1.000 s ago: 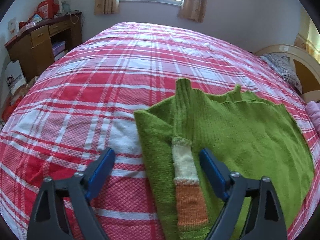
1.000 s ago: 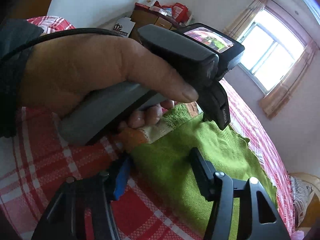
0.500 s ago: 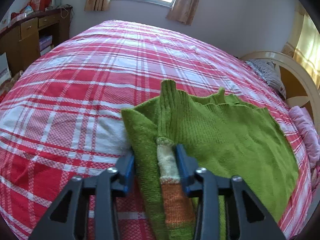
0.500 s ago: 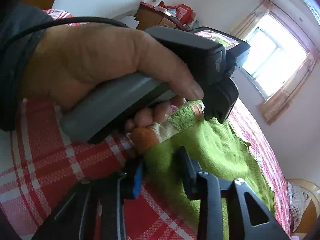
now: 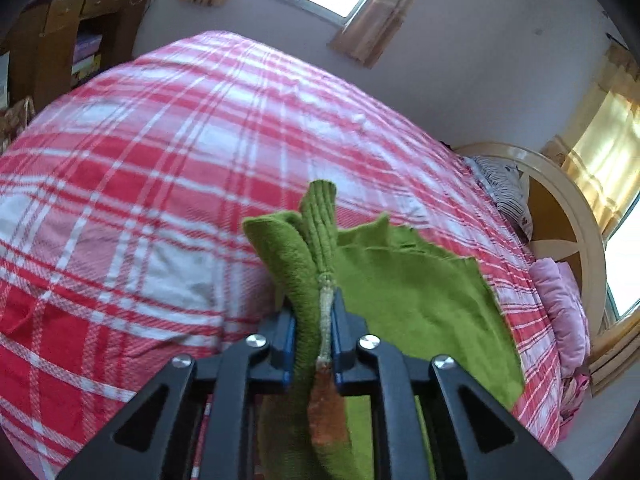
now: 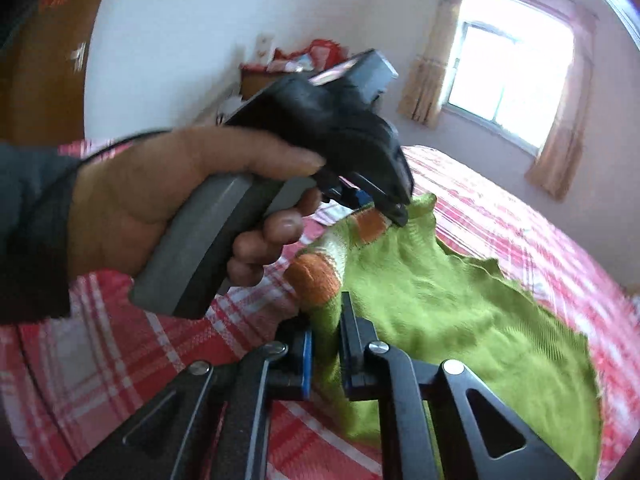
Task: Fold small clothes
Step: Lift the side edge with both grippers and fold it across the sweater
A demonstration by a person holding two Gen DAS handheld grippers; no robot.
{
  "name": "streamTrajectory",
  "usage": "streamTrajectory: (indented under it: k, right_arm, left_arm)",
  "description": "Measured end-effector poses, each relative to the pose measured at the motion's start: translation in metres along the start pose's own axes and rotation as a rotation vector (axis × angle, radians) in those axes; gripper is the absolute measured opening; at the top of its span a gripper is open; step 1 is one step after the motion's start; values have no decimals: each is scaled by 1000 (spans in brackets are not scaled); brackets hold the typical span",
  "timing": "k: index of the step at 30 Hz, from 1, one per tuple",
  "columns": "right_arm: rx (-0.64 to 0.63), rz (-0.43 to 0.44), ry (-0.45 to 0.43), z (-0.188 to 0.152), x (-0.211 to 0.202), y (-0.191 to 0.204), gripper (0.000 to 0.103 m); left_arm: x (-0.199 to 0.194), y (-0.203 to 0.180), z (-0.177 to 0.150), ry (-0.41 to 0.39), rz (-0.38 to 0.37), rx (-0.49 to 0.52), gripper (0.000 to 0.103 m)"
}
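Green knitted sweater (image 5: 416, 300) is pinched by both claws at once. The left claw (image 5: 313, 336) has just been closing, and its blue pads now press a bunched fold of the green knit together with the striped sleeve (image 5: 325, 320), whose cream band sits between the pads and whose orange cuff hangs below them toward the camera. The right claw (image 6: 325, 344) has likewise just been closing and grips a green fold of the garment's near edge; how much cloth lies between those pads is hard to make out through the blur.

In the right wrist view the left hand (image 6: 160, 208), in a dark sleeve, wraps the grey handle of the left tool, whose tip bites the cloth just above the orange-and-cream cuff. The hand covers part of the bed behind it.

From the left claw the sleeve runs straight away toward the far wall, its ribbed green end standing up. The sweater's body spreads to the right of it, lying on the red-and-white plaid bedspread (image 5: 160, 160), and its lower part is cut off by the claw's black frame.

Further out, a round wooden headboard (image 5: 560, 208) with a striped pillow, a pink cushion (image 5: 560, 304), a curtained window and a blurred brown desk at the left.
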State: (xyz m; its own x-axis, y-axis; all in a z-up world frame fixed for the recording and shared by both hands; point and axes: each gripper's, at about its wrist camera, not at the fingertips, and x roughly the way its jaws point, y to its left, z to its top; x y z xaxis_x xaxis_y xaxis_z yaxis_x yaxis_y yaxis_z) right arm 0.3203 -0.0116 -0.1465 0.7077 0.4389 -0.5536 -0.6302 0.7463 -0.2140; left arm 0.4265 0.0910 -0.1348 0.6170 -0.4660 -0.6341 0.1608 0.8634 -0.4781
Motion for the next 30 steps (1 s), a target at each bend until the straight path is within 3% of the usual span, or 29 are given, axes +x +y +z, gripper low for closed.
streamTrajectory:
  k: [9,30]
  right_arm:
    - [269,111,-31,-19,-31,-83,8]
    - [570,134,-113,-78,-101,-189,8]
  left_arm:
    - [3,-51,10,-32,-54,-20,14]
    - [50,-167,12,20,-144,105,14]
